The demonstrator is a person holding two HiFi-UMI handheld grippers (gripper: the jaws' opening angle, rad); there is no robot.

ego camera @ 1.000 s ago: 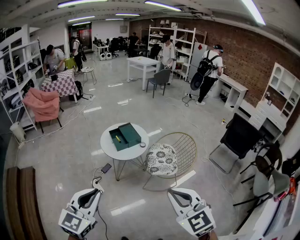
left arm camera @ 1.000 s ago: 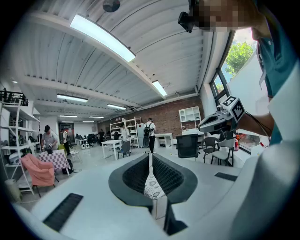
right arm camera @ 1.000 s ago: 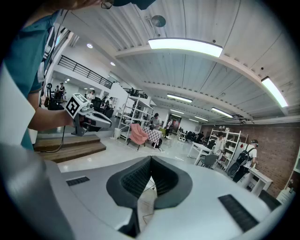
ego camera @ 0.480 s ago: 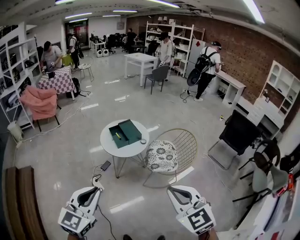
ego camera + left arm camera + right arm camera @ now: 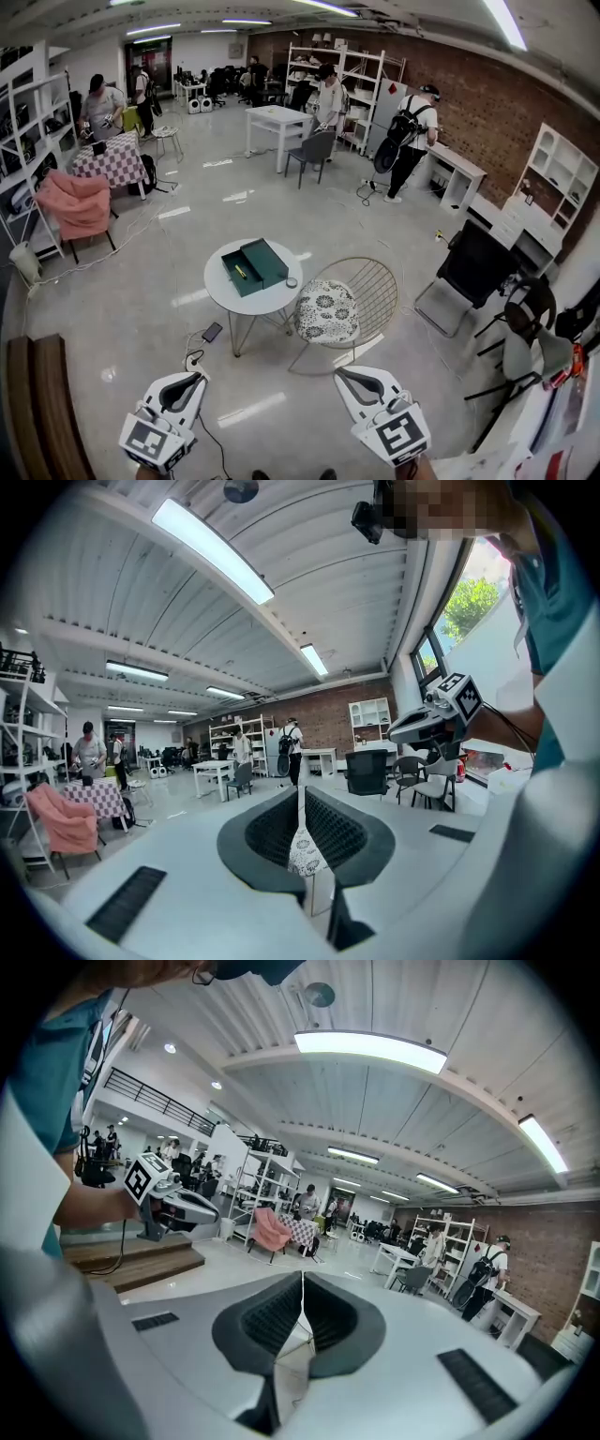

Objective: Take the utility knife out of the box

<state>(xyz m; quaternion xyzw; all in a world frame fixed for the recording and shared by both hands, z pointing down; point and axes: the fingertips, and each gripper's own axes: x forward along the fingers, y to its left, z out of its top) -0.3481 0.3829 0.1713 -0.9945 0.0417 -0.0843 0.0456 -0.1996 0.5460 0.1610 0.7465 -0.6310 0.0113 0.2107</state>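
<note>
The utility knife point(image 5: 238, 272) shows only as a small yellow sliver in the open green box point(image 5: 265, 263) on the round white counter point(image 5: 246, 306), far ahead of the left gripper point(image 5: 194, 379) and right gripper point(image 5: 341, 374), whose rear ends the head view's bottom edge cuts off, both held low and nearly level with fingers point(image 5: 333, 829) pressed together on nothing.

I see the dark green box point(image 5: 265, 262) lying open on the round white table point(image 5: 272, 300); the small yellow utility knife point(image 5: 240, 272) lies flat inside its left half.
</note>
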